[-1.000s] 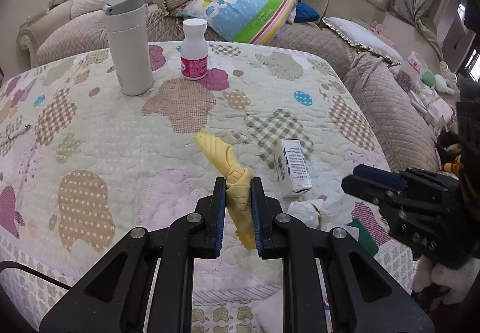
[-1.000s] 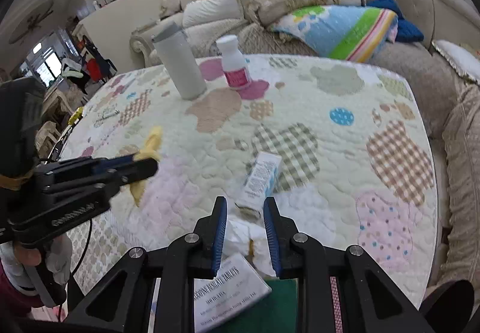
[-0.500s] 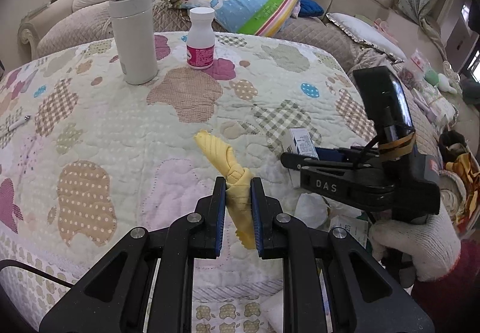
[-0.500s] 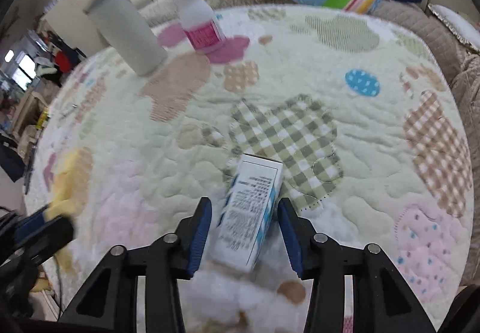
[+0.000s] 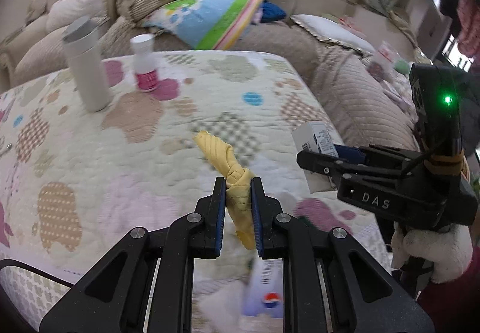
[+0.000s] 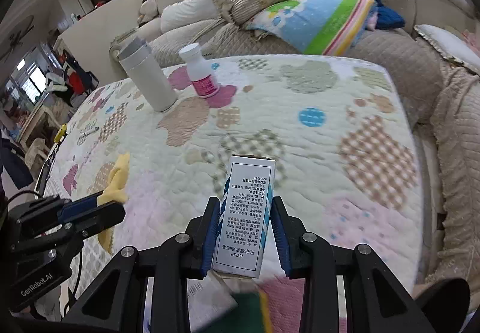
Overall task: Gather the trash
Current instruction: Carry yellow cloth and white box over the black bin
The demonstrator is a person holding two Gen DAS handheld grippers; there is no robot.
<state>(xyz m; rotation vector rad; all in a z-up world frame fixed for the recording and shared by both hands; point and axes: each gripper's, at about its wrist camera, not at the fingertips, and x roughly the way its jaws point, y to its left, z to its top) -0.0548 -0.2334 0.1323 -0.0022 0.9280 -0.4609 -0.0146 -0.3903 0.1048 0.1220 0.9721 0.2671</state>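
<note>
Soft, even daylight fills both views, with no hard shadows on the quilted tabletop. Bright windows glare white at the far left of the right wrist view. Both fisheye pictures bow straight lines outward and darken to black at the corners. Motion blur smears the left wrist view: the white flask, the pink-labelled bottle and the quilt pattern look soft. A green indicator light flares brightly.
</note>
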